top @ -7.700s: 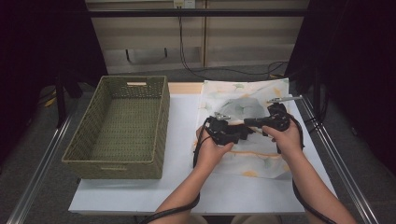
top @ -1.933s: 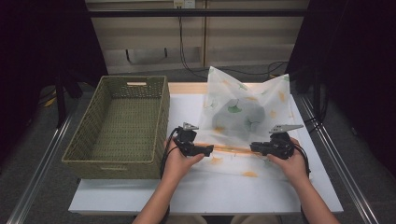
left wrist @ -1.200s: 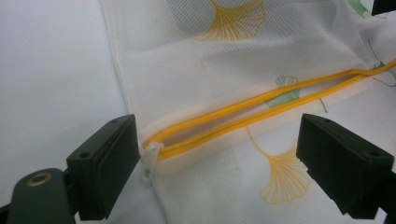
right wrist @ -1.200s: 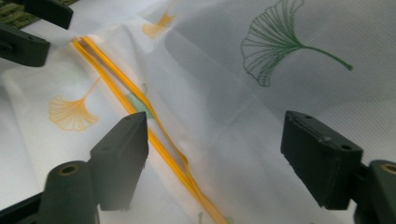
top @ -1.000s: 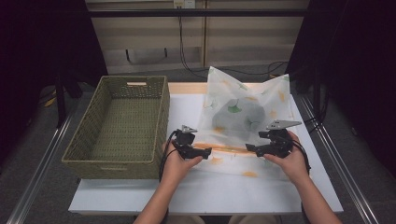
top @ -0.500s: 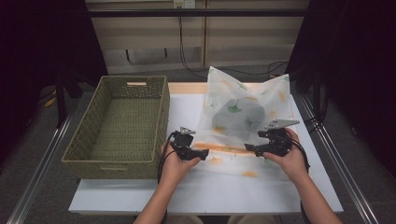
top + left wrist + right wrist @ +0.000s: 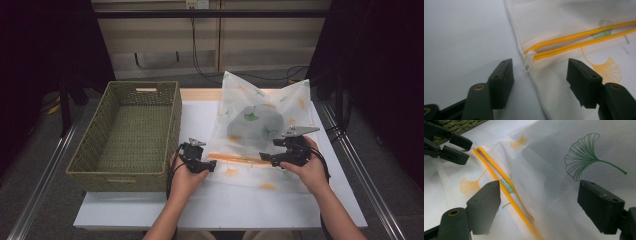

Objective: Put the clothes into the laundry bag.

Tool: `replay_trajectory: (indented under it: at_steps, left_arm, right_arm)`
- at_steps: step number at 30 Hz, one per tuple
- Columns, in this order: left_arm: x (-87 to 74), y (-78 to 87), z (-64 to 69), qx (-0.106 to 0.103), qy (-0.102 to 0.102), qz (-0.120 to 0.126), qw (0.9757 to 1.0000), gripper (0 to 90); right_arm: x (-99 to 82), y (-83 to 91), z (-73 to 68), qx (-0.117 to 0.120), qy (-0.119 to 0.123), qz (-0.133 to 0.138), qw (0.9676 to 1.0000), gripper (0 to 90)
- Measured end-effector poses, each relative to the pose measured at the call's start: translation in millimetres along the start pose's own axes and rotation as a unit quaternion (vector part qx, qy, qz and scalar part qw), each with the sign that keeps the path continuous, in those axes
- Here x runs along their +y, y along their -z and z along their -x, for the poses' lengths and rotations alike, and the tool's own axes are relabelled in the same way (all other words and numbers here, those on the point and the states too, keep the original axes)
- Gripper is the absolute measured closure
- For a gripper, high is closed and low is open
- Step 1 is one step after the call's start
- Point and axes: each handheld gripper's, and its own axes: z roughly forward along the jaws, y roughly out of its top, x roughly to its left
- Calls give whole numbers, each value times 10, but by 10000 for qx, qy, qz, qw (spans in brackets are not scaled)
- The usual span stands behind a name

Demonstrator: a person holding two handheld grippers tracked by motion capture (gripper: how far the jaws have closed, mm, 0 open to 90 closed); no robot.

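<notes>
Mesh bag point(image 7: 260, 135): a white zippered pouch printed with ginkgo leaves, laid on the table's point(image 7: 150, 210) right half; a dark mass is seen inside, its nature blurred by the mesh.
Zip pull point(image 7: 529, 60): a pale tab at the orange zipper's point(image 7: 579, 41) end, framed between the jaws but untouched.
Left gripper point(image 7: 211, 166): jaws have just been closing, half apart, nothing clamped.
Right gripper point(image 7: 539, 195): spread wide over the bag, nothing gripped.
Basket point(image 7: 131, 131): woven, at left.
</notes>
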Motion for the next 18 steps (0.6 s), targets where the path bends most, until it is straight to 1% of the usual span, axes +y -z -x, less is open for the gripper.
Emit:
replay_trajectory:
  at_steps: [1,3,5,7,9,11,12,14,15,17,18]
  left_arm:
    - [0,2,-3,-22,25,-6,10000,426]
    - [-9,-2,2,48,23,51,10000,458]
    - [-13,8,-8,40,-3,15,10000,494]
    - [-12,15,-9,33,8,-10,10000,539]
    - [-14,15,3,26,62,-15,10000,557]
    - [-18,18,13,43,27,-34,10000,580]
    - [-20,18,18,52,47,-34,10000,607]
    - [-18,24,20,7,101,-82,9999,680]
    - [-20,26,19,21,63,-94,9999,702]
    - [-21,25,16,1,56,-91,9999,726]
    - [-21,25,15,-19,127,-95,9999,752]
  right_arm:
    - [3,0,2,10,13,6,10000,191]
    - [3,1,4,28,12,28,10000,192]
    - [0,2,-2,32,-4,19,10000,193]
    - [-2,4,-11,19,32,1,10000,194]
    - [-2,7,-19,12,19,10,10000,194]
    - [-3,14,-24,6,27,7,10000,196]
    - [-3,16,-22,4,26,17,10000,197]
    - [-5,15,-17,14,20,38,10000,198]
    - [-7,15,-13,15,4,41,10000,198]
    - [-14,8,-11,28,-15,40,10000,198]
    - [-16,8,-12,18,-34,24,10000,198]
